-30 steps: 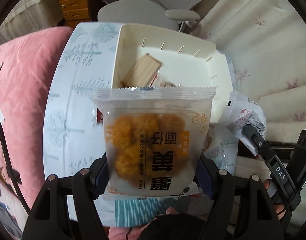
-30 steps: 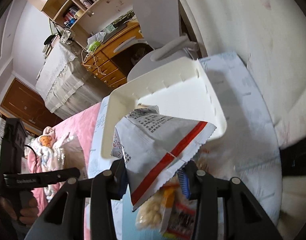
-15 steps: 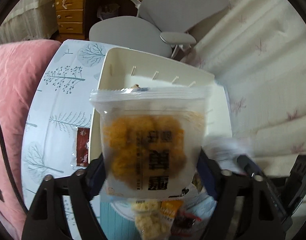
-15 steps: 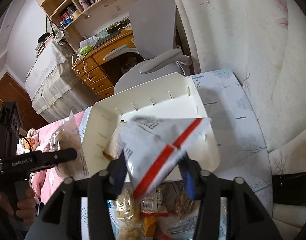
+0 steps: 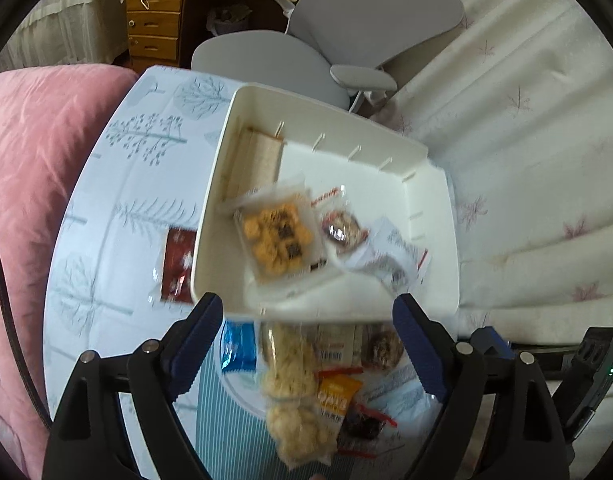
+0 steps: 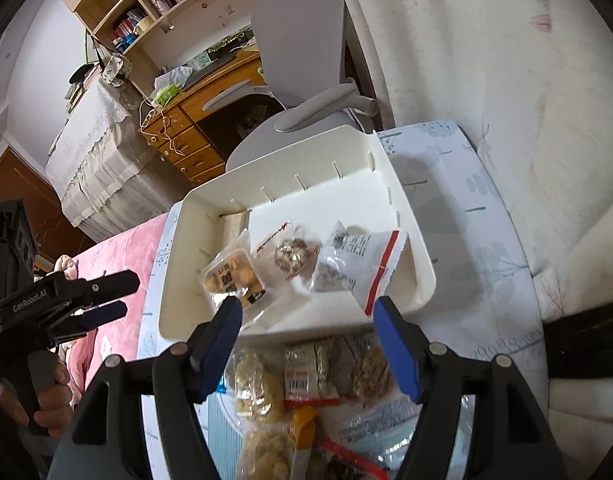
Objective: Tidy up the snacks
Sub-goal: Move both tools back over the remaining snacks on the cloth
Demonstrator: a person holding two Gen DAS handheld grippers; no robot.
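Tongs: left (image 5: 306,328) and right (image 6: 306,332) now wide open, empty | change: orange pack (image 5: 276,236) and white pack (image 6: 358,266) dropped into bin (image 6: 422,264) | meaning: two sorted | nearby: snack pile (image 6: 306,392) below bin, red pack (image 5: 178,264) beside it on surface | obstruction: none seen

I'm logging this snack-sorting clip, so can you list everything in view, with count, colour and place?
Storage bin: one, cream, on the table.
Puff snack packet: one, clear with orange pieces, inside the bin, left.
Round wrapped snack: one, brownish, inside the bin, middle.
Red-striped packet: one, white, inside the bin, right.
Wooden divider: one, tan, bin's far left corner.
Dark red packet: one, on the table left of the bin.
Unsorted snack pile: several, mixed colours, near side of the bin.
Tablecloth: one, white with tree print.
Office chair: one, grey, behind the table.
Left claw: open, empty.
Right claw: open, empty.
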